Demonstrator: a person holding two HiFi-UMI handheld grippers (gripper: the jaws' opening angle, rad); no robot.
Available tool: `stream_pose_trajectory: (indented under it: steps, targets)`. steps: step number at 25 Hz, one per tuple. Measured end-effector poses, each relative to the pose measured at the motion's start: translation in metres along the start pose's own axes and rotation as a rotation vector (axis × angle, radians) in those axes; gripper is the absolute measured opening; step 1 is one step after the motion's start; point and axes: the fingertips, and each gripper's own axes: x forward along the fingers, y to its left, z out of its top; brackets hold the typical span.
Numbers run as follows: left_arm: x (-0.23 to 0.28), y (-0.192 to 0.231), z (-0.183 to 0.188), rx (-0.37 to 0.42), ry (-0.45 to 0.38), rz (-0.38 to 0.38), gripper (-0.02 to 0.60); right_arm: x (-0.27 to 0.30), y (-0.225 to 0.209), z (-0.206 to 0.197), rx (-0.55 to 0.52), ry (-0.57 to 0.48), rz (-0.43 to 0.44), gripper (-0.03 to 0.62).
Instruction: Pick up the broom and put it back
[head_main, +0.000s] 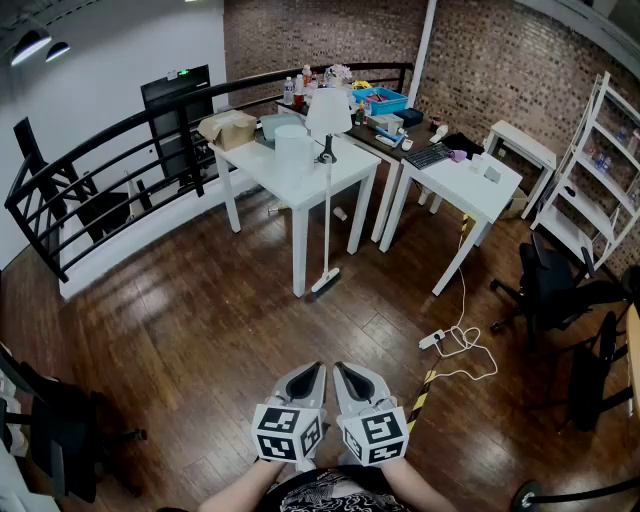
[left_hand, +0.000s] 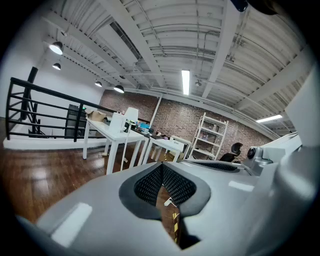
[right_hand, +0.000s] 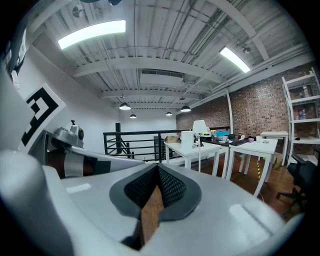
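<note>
The broom (head_main: 327, 228) stands upright with its white handle leaning on the front edge of a white table (head_main: 300, 170) and its dark head (head_main: 325, 283) on the wood floor. It is far ahead of both grippers. Its thin handle also shows as the broom (left_hand: 124, 147) in the left gripper view and the broom (right_hand: 199, 156) in the right gripper view. My left gripper (head_main: 318, 368) (left_hand: 162, 167) and right gripper (head_main: 338, 366) (right_hand: 157, 167) are side by side at the bottom centre, pointing forward. Both are shut with nothing between their pads.
A second white table (head_main: 468, 190) stands to the right and a cluttered desk behind it. A lamp (head_main: 327, 115) sits above the broom. A power strip and cable (head_main: 450, 345) lie on the floor. Office chairs (head_main: 555, 285) are at the right, a black railing (head_main: 90, 175) at the left, a white shelf (head_main: 600, 170) far right.
</note>
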Motion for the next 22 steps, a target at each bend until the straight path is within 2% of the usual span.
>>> stream_pose_trajectory:
  steps: [4, 9, 22]
  targets:
    - [0.013, 0.008, -0.001, -0.004, 0.019, 0.007, 0.003, 0.014, -0.007, -0.003, 0.019, 0.005, 0.006, 0.006]
    - [0.049, 0.017, 0.006, 0.017, 0.039, 0.017, 0.003, 0.039, -0.037, 0.000, 0.045, -0.011, 0.005, 0.006]
    - [0.217, 0.006, 0.061, 0.067, 0.057, 0.015, 0.003, 0.115, -0.193, 0.032, 0.120, -0.073, -0.005, 0.006]
